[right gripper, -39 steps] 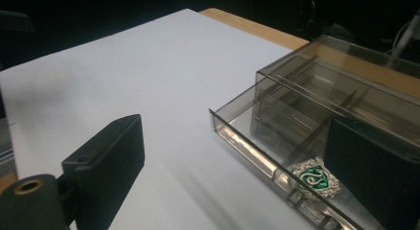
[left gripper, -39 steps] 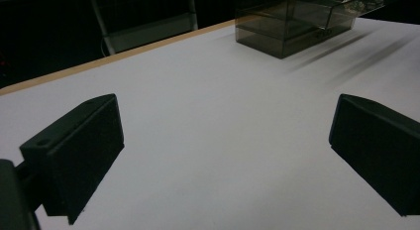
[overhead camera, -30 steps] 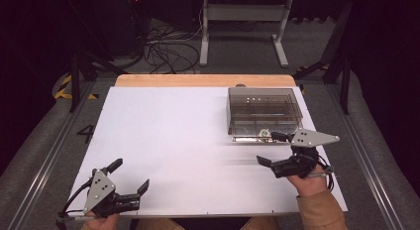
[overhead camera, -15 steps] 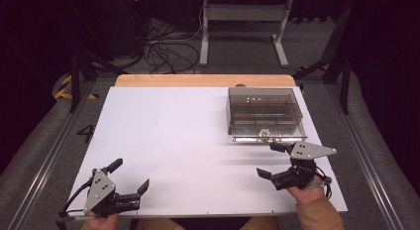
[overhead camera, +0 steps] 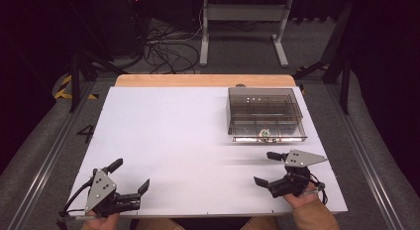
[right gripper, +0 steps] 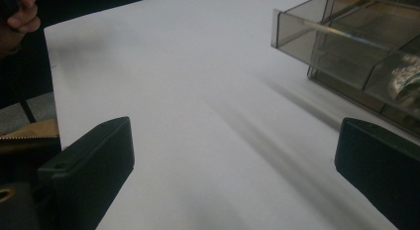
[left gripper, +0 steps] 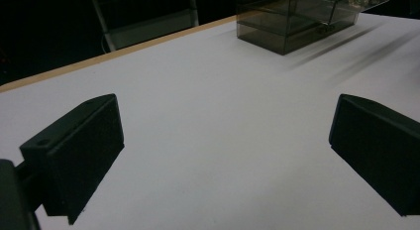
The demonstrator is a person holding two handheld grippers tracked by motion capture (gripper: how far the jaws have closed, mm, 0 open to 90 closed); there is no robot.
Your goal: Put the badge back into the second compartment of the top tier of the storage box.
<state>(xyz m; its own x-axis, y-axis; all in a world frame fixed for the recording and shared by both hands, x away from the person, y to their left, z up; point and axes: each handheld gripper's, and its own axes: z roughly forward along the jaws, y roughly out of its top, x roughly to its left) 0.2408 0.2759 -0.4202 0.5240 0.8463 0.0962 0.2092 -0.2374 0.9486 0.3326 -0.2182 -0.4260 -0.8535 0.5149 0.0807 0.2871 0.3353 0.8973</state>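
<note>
Smoke-tinted plastic compartment box (overhead camera: 265, 114) sits on the white bench (overhead camera: 188, 141); right gripper (overhead camera: 270, 168), fingers just opening and empty, near it; left gripper (overhead camera: 130, 175) open, empty.

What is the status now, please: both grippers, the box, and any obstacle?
Left gripper open, nothing between. Right gripper open, jaws just opening, nothing between. Smoky clear box beyond right gripper, untouched. White table bare between them.
</note>
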